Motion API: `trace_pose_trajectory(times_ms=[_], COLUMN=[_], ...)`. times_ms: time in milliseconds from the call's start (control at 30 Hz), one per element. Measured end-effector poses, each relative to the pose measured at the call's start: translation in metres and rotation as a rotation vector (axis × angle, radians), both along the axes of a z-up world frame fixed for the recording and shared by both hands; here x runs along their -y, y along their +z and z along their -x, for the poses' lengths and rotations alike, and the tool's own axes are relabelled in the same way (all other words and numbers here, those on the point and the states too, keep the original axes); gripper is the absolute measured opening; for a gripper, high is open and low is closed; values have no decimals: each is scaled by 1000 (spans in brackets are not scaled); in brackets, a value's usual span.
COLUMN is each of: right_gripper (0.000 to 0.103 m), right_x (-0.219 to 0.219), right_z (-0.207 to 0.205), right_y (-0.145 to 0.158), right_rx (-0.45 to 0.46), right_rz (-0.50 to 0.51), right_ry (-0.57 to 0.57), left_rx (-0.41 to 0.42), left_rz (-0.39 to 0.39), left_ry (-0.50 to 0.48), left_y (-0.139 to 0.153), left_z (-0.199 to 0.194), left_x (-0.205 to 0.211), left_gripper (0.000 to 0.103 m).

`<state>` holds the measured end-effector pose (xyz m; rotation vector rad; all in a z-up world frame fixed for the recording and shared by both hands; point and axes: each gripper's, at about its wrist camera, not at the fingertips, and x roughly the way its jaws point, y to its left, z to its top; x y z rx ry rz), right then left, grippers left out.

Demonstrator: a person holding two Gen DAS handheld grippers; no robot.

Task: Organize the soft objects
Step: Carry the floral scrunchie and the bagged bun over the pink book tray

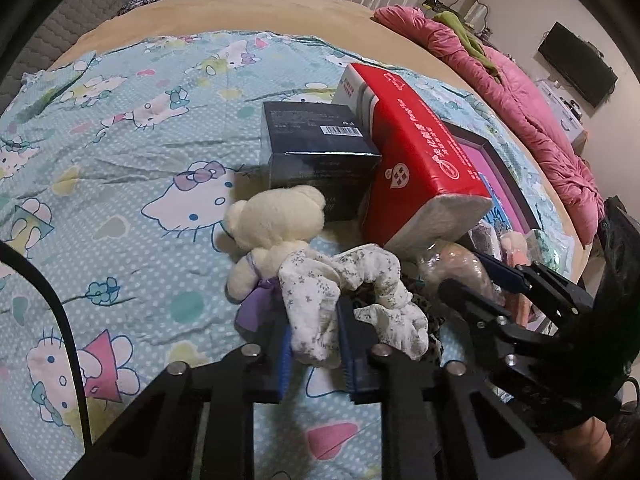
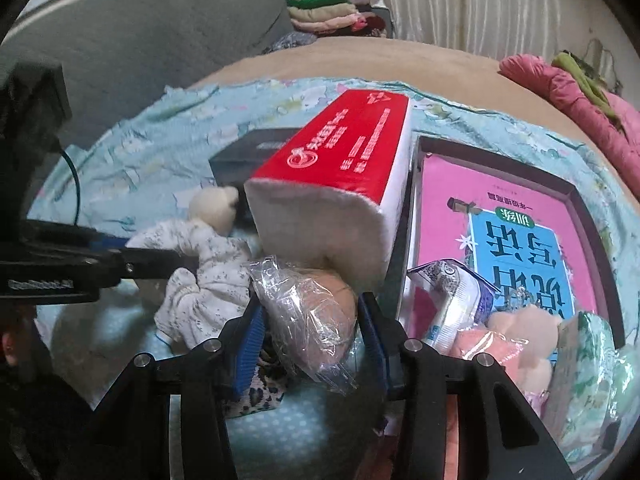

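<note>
Clamping a white floral scrunchie, the left hand-held gripper has its blue pads pressed together on a fold of the fabric. The scrunchie lies on the bed, directly in front of the red tissue pack and touching a cream teddy bear that sits to the pack's near left, its back against a dark box.

Right hand-held gripper: jaws set around a beige item wrapped in clear plastic, which lies at the foot of the red tissue pack. Left pad touches the wrap; the right pad sits at its edge, and I cannot tell whether it presses.

To the right of the tissue pack, a dark-framed tray holds a pink and blue book. Near the tray's front edge sit a white snack packet, pink and peach fluffy items and a green-patterned packet. Leopard-print fabric shows beneath the wrapped item. A pink quilt lies along the far right edge of the bed.
</note>
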<state>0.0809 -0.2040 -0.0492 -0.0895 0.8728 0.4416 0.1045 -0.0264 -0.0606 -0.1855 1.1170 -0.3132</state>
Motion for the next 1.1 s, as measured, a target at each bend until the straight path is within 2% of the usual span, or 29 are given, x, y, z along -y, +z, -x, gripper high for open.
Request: trace_pose_trajectory(times_ms=[67, 533, 1100], right_gripper=[48, 48, 48], right_x=[3, 13, 42], right_z=[4, 18, 37], right_y=[4, 28, 63], right_rx=[8, 79, 177], right_rz=[-25, -115, -228], right_ry=[-1, 1, -47], left_rx=[7, 80, 194], left_rz=[14, 14, -16], left_ry=[2, 31, 1], left_y=[2, 37, 93], left_z=[3, 20, 35], left_x=[-2, -15, 19], left_gripper=[14, 14, 14])
